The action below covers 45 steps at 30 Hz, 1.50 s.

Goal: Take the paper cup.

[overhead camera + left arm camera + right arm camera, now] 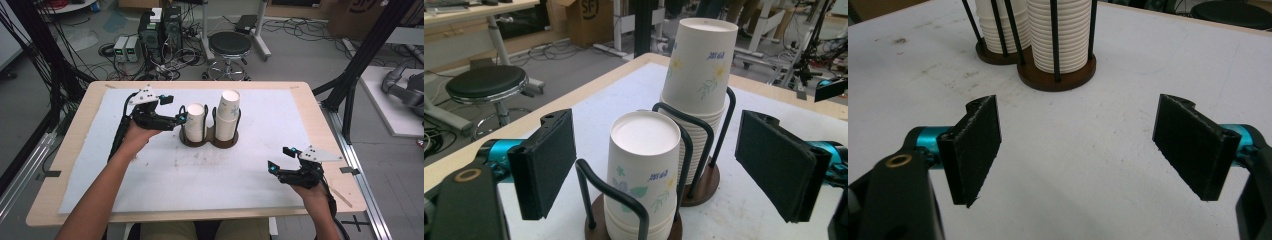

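- My left gripper (181, 118) stood wide open, holding nothing, just beside the shorter stack of upside-down white flowered paper cups (196, 121).
- That stack sat in a dark wire-and-wood double cup holder (210, 140) mid-table.
- My right gripper (279, 160) hung open, empty, well apart.

Bare forearms, khaki trousers, black left gripper (181, 118) and right gripper (280, 160) with teal joints, grey three-cornered plates, black cables, foam-padded fingers (546, 165)
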Tool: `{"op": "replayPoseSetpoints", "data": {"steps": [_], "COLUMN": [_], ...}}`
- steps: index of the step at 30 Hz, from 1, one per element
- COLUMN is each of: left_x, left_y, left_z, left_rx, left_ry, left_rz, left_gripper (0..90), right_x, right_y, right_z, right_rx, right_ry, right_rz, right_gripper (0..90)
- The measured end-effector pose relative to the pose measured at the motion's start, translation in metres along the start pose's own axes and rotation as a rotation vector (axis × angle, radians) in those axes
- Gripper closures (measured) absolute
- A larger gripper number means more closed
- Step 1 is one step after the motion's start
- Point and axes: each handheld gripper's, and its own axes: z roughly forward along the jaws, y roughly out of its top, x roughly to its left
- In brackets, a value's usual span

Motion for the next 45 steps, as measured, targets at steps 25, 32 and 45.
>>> {"op": "replayPoseSetpoints", "data": {"steps": [25,32,45], "left_x": [0.008,0.010,0.013], "left_y": [-0.003,-0.007,0.000], "left_z": [0.059,0.063,0.055], "left_rx": [0.187,0.199,0.144], "left_ry": [0.003,-0.020,-0.032], "left_rz": [-0.012,-0.025,-0.043], "left_gripper": [25.8,30.7,35.0], "right_x": [-0.003,-0.003,-0.003], "right_y": [-0.002,-0.002,-0.002], "right_z": [0.000,0.000,0.000], "right_rx": [0.002,0.000,0.004], "right_ry": [0.008,0.009,0.010], "right_rz": [0.009,0.010,0.017], "right_gripper": [19.9,19.9,19.9]}}
